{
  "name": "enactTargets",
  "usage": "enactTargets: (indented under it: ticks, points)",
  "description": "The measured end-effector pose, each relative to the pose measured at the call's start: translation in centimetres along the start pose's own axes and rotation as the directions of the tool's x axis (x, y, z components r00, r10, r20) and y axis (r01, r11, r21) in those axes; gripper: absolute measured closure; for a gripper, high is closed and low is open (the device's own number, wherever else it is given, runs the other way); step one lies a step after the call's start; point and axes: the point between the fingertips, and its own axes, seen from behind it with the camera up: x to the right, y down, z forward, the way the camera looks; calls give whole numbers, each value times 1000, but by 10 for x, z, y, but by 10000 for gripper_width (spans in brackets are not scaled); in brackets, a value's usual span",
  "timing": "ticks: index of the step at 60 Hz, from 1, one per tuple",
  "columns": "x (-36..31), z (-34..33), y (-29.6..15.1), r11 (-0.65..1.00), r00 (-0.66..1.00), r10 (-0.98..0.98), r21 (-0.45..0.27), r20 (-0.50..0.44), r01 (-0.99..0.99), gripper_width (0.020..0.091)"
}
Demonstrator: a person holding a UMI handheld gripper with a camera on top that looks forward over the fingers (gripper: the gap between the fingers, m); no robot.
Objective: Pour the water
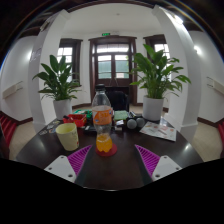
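My claw (112,160) hangs wide open over a dark round table (110,172), its 2 fingers spread with pink pads (148,158) facing in and nothing held between them. Just ahead of the fingers, roughly centred on the gap, I see a clear plastic bottle (101,118) standing upright with an orange label; an orange cup (104,144) sits touching its base. Left of the bottle, ahead of my left finger, stands a yellow-green cup (68,135). Beyond it lies a red object (74,119) I cannot identify. Well beyond the table, 2 potted plants (154,75) flank a door (111,63).
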Motion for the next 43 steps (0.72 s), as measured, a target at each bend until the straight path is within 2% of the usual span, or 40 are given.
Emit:
enactTargets:
  ticks: [9,24,43]
  points:
    - [5,-53,-6,999,998,44,16,-35,-43,283]
    - [25,-106,-48,992,990,77,105,-115,-65,284]
    - [14,-131,-83,985,993,60,169,-106,-41,282]
